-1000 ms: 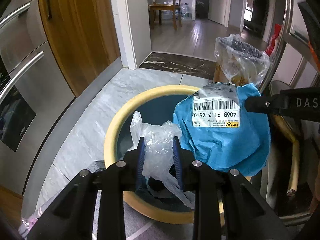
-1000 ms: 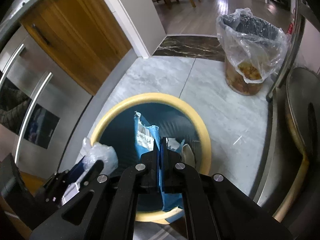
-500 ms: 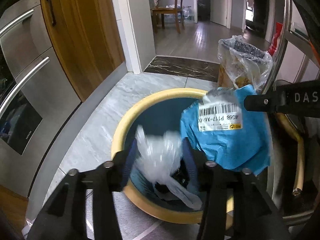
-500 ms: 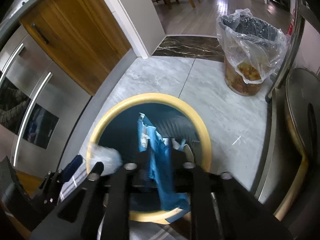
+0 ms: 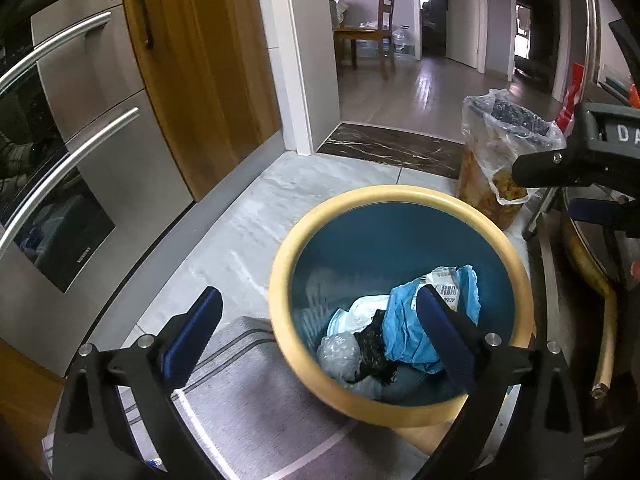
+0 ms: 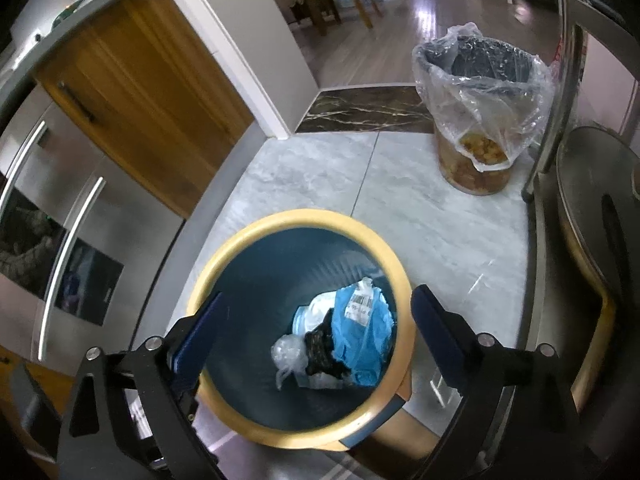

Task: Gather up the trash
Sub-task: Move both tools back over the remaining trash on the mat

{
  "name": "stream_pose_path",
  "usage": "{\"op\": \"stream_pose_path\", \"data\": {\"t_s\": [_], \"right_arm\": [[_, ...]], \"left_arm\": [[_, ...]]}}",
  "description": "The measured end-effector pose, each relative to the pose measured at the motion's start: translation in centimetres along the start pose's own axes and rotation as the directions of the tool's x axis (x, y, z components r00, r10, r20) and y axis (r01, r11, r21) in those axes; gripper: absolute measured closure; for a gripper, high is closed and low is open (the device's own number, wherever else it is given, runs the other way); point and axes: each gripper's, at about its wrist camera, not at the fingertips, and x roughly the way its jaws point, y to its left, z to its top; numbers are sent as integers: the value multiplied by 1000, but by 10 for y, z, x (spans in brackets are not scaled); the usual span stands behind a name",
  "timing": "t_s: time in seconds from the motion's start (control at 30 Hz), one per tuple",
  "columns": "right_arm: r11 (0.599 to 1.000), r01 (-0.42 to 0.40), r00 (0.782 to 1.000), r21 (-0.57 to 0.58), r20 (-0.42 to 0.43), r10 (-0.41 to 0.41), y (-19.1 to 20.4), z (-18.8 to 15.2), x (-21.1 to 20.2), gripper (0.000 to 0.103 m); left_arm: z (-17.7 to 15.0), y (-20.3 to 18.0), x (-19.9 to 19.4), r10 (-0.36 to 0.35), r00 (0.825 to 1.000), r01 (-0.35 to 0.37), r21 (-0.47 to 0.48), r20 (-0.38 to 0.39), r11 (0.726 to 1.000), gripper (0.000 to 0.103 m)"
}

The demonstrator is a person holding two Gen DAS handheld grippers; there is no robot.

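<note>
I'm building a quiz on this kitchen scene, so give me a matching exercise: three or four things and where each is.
Things:
1. blue mailer bag
2. clear-lined bin
3. wooden chair
4. oven

Places:
A. in the far room
B. inside the yellow-rimmed bin
C. left wall of the kitchen
D. on the floor by the marble threshold

Pairs: 1-B, 2-D, 3-A, 4-C

Two bins (image 6: 480, 120) (one (image 6: 240, 248) yellow-rimmed), one blue mailer (image 6: 360, 340)

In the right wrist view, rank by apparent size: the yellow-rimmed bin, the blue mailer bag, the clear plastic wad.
Largest to smallest:
1. yellow-rimmed bin
2. blue mailer bag
3. clear plastic wad
Both items lie inside the bin, so the ranking is safe.
</note>
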Motion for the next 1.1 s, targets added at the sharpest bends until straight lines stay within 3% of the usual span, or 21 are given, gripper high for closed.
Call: {"op": "stream_pose_path", "data": {"t_s": [0.33,0.6,0.87,1.1], "right_arm": [[998,14,1000,-57,5,-14,19,-4,-5,9],[990,-9,1000,-138,24,13,51,-18,-24,9],[986,-83,996,-144,20,86,72,-45,-59,8],[979,-89,996,-182,5,91,88,-80,-81,7]], "left_arm": [[-13,35,-58,0,999,2,-58,32,998,6],[-35,73,-96,87,996,-86,-65,17,994,6],[-65,106,-158,102,995,-101,-120,8,988,6],[-103,136,-204,159,987,-155,-150,12,977,6]]}}
